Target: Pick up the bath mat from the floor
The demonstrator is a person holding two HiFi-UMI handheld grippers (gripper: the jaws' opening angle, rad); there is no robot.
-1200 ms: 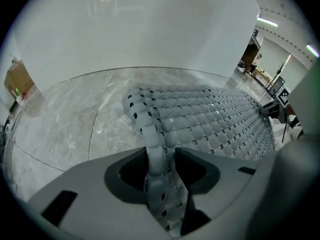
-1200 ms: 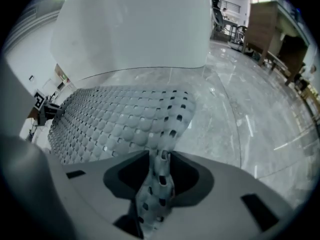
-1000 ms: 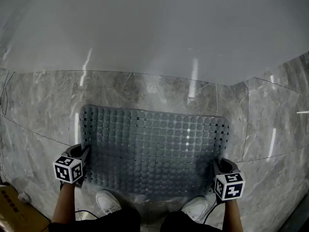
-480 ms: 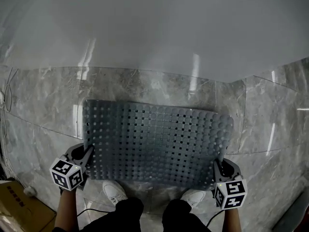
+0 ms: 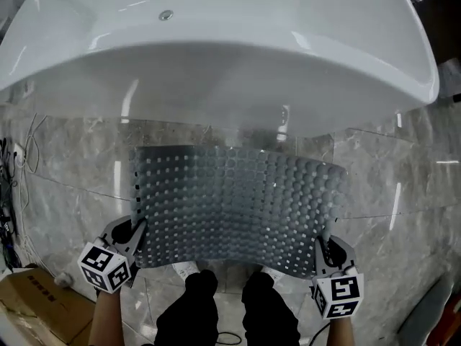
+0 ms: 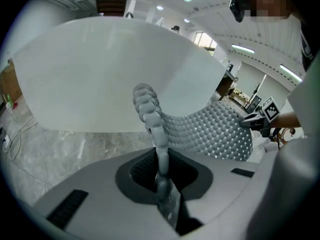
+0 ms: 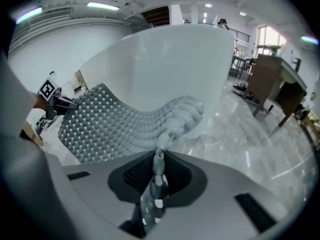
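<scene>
A grey bath mat (image 5: 234, 204) covered in round bumps and small holes hangs in the air above the marble floor, sagging a little in the middle. My left gripper (image 5: 135, 238) is shut on its near left corner; in the left gripper view the mat (image 6: 210, 129) rises edge-on from between the jaws (image 6: 161, 176). My right gripper (image 5: 322, 249) is shut on the near right corner, and the right gripper view shows the mat (image 7: 120, 124) pinched between its jaws (image 7: 157, 174).
A large white bathtub (image 5: 216, 56) stands just beyond the mat. The person's two white shoes (image 5: 187, 269) show under the mat's near edge. A cardboard box (image 5: 36, 308) sits at the lower left and cables (image 5: 11, 193) lie along the left.
The mat has come up off the floor with both grippers on its near corners. The view has drawn back, and the bathtub's rim and inside now show.
</scene>
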